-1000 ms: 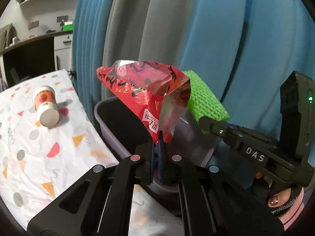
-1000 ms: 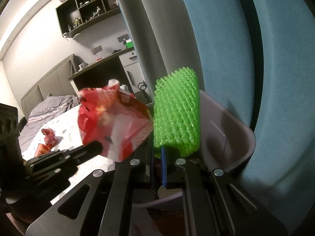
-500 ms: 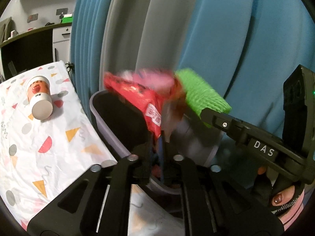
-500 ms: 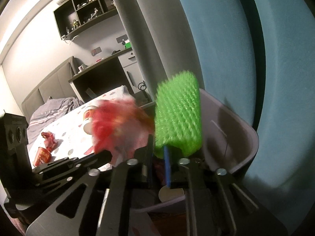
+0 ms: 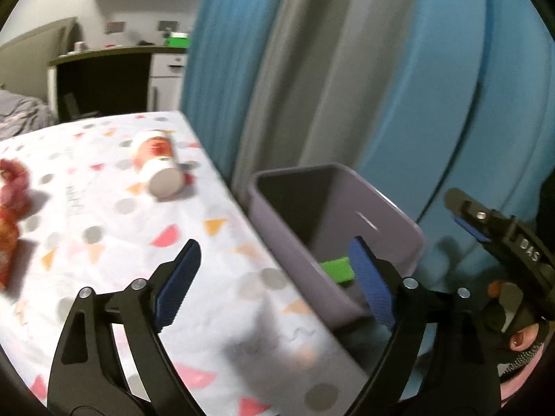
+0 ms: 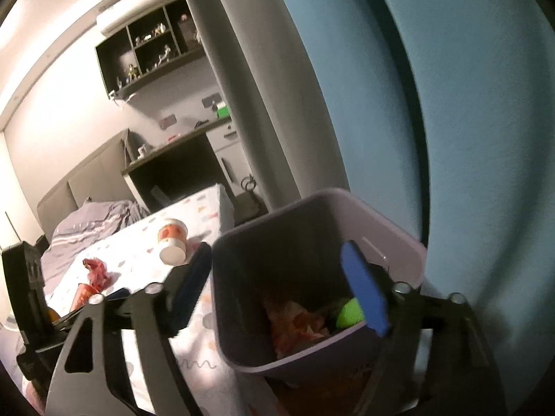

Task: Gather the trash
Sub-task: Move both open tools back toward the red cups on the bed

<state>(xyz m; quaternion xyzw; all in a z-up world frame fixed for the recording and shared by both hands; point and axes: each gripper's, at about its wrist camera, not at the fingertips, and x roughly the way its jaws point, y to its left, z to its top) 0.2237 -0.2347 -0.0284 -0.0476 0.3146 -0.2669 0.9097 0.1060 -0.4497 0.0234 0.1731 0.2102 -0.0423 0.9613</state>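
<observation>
Trash bin [image 6: 399, 239] beside patterned table [image 5: 114, 242], blue curtain [image 5: 433, 86].

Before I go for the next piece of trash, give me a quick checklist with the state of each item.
1. Left gripper empty, fingers opening: ok.
2. Right gripper empty, fingers opening: ok.
3. Red wrapper and green foam net inside the bin: ok.
4. Table cleared: not ok, paper cup lies on its side and red wrappers remain.
5. Bin upright beside the table: ok.
6. Room left in the bin: cannot tell.
</observation>
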